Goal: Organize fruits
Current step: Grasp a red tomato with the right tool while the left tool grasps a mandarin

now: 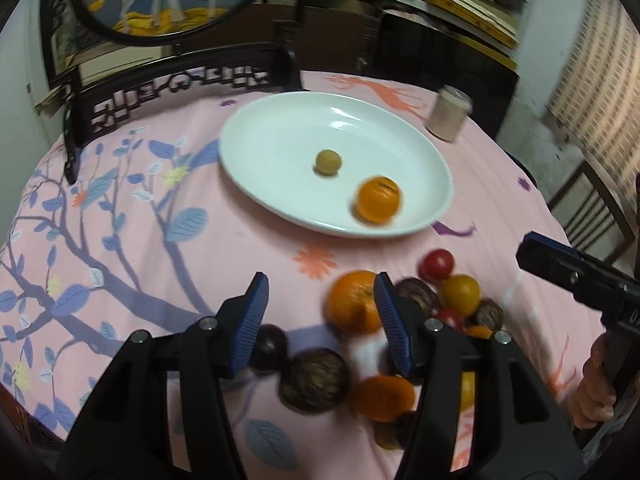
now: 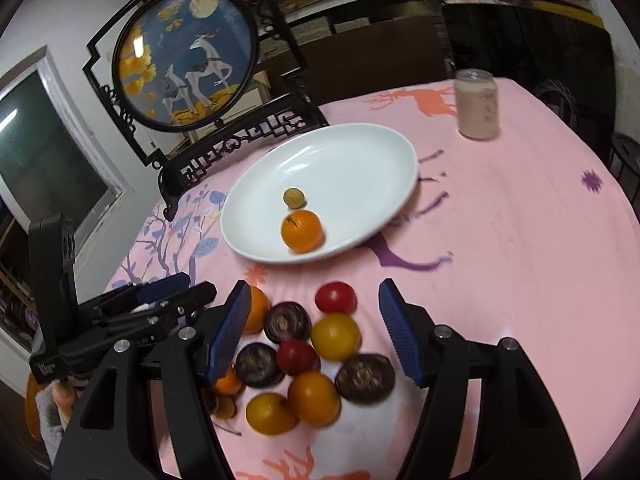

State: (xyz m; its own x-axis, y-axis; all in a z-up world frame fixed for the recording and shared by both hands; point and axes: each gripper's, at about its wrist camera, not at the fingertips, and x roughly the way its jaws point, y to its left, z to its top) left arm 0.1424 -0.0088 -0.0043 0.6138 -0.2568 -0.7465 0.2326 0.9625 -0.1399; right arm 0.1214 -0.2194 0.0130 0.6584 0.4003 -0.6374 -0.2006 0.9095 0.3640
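Two fruits already on white plate (image 2: 360,152): orange (image 2: 301,230) and small tan one (image 2: 295,197); remaining pile (image 2: 316,344) heaped on table (image 2: 520,240). Left gripper (image 1: 320,316) and right gripper (image 2: 314,316) both spread wide, empty. Likely trouble: round pieces rolling if nudged. Pink can (image 2: 478,105) and framed deer screen (image 2: 184,56) behind plate.

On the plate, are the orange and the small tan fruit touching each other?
Apart. The left wrist view shows bare white plate between the orange and the small tan fruit. In the right wrist view they sit close, with only a thin gap.
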